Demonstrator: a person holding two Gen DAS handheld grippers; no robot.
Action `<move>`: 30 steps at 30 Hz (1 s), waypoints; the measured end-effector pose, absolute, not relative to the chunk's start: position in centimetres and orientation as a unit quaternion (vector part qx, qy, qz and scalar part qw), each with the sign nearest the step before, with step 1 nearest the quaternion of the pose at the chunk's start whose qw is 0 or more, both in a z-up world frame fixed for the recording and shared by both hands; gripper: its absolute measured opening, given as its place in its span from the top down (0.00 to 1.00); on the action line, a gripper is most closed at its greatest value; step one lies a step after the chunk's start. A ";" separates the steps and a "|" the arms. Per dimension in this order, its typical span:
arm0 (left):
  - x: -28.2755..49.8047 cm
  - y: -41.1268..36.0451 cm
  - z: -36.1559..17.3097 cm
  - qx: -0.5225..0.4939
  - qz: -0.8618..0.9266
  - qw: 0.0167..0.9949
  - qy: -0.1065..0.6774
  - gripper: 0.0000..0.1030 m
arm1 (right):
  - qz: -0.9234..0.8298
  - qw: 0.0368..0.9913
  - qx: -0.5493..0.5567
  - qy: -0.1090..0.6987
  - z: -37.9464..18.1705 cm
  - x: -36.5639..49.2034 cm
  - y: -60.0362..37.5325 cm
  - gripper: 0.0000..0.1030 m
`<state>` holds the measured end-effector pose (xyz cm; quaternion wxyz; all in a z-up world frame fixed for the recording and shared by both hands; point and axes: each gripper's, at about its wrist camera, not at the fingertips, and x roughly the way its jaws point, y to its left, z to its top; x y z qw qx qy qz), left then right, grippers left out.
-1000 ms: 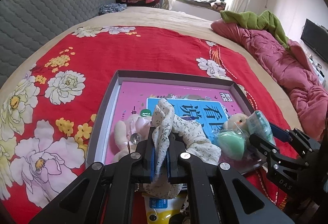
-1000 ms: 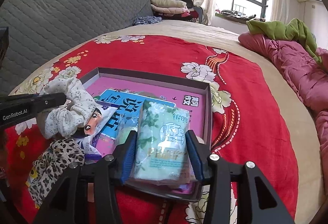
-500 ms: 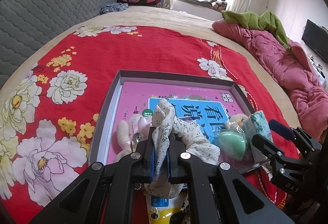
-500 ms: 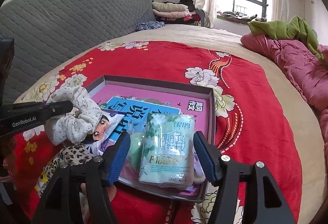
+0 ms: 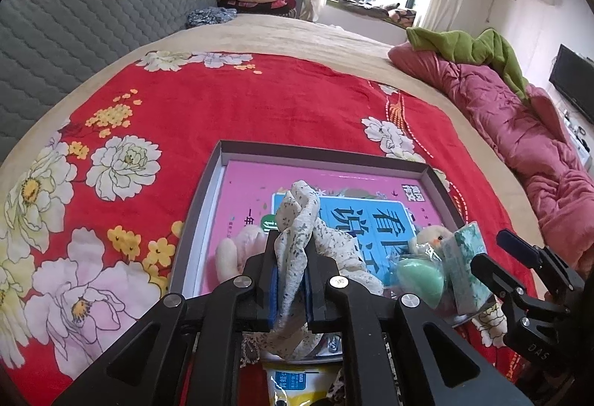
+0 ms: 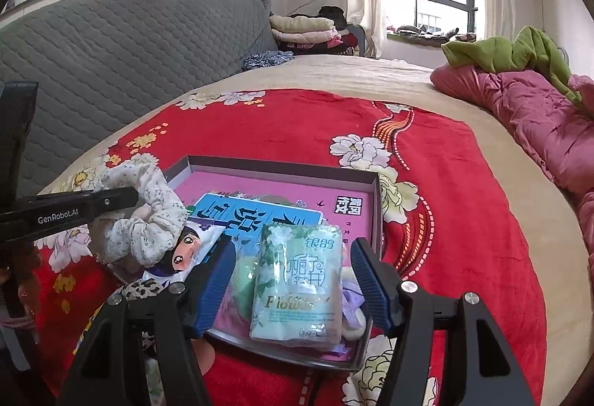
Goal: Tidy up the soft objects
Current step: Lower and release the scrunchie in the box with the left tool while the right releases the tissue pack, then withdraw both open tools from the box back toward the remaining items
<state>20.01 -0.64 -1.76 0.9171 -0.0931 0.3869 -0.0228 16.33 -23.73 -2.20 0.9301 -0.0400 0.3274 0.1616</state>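
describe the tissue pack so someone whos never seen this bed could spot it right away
On the red flowered blanket lies a shallow grey tray with a pink book inside. At the tray's near right corner, between the open fingers of the right claw, rests the tissue pack. It is the only flat, pale green plastic packet printed with white flowers and "Flower"; the green thing beside it is round.
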 end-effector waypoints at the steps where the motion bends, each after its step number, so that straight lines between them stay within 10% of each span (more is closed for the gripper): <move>1: 20.0 -0.6 -1.8 -0.094 -0.022 0.917 0.388 0.84 | 0.163 0.930 -0.040 0.327 -2.2 16.3 -23.7 0.38; 16: 19.2 -0.2 -1.0 -0.096 -0.011 0.918 0.384 0.47 | 0.161 0.933 -0.039 0.319 -1.7 16.1 -24.0 0.35; 30: 17.9 0.6 0.7 -0.094 0.010 0.927 0.363 0.32 | 0.156 0.938 -0.026 0.308 -0.9 15.8 -24.7 0.35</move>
